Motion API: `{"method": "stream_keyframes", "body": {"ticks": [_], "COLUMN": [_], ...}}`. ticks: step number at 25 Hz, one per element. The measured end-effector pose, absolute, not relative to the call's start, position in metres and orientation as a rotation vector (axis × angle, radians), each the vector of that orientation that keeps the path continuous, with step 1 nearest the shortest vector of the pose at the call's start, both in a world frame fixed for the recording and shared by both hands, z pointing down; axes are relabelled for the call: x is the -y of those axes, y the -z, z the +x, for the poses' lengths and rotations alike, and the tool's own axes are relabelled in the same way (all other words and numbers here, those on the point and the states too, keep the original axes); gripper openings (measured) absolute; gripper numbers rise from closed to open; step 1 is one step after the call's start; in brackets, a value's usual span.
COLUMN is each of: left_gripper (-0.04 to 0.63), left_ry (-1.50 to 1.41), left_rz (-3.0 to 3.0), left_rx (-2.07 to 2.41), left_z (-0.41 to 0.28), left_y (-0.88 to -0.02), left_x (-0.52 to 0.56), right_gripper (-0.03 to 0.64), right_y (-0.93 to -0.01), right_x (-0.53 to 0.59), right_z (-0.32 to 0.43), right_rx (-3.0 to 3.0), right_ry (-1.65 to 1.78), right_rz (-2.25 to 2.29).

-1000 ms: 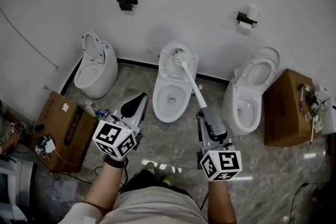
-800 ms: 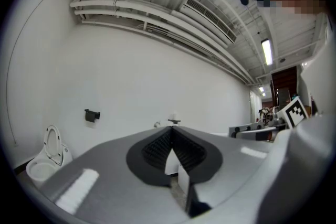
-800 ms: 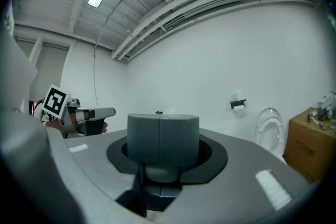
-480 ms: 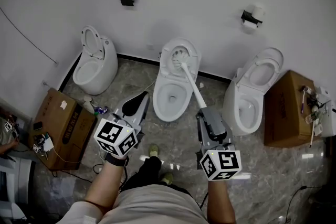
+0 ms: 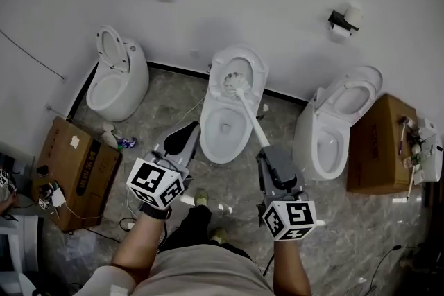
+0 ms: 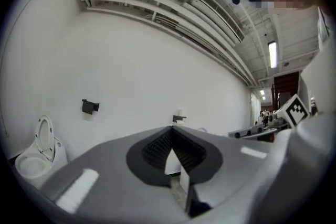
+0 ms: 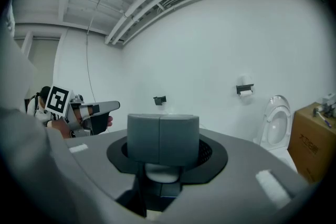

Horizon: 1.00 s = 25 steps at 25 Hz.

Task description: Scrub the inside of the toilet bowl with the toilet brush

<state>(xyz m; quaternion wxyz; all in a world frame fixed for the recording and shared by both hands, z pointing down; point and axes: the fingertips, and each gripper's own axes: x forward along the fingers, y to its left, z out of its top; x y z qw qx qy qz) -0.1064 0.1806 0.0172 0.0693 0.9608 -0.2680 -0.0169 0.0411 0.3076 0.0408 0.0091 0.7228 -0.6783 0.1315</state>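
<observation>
Head view: right gripper (image 5: 269,151) clamps the handle end, the sensible hold, of the probably light, stiff toilet brush (image 5: 251,114), bristles at the middle toilet bowl (image 5: 207,136)'s back rim; left gripper (image 5: 182,137) closed, empty.

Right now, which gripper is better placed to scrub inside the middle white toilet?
The right gripper: it is shut on the white long-handled toilet brush, whose bristle head is at the far end of the middle white toilet. The left gripper is shut, empty, beside it.
</observation>
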Motion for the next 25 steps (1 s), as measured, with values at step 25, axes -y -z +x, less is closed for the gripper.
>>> {"method": "stream_keyframes", "body": {"ticks": [25], "left_gripper": [0.006], "left_ry": [-0.175], "left_rz": [2.810], "left_rx": [0.646], "left_z": [-0.030], "left_y": [-0.227], "left_x": [0.022], "right_gripper": [0.164], "right_y": [-0.297], "right_x": [-0.126], "right_z": [0.093], "right_rx": [1.815], "right_ry": [-0.938], "right_rz": [2.138]}}
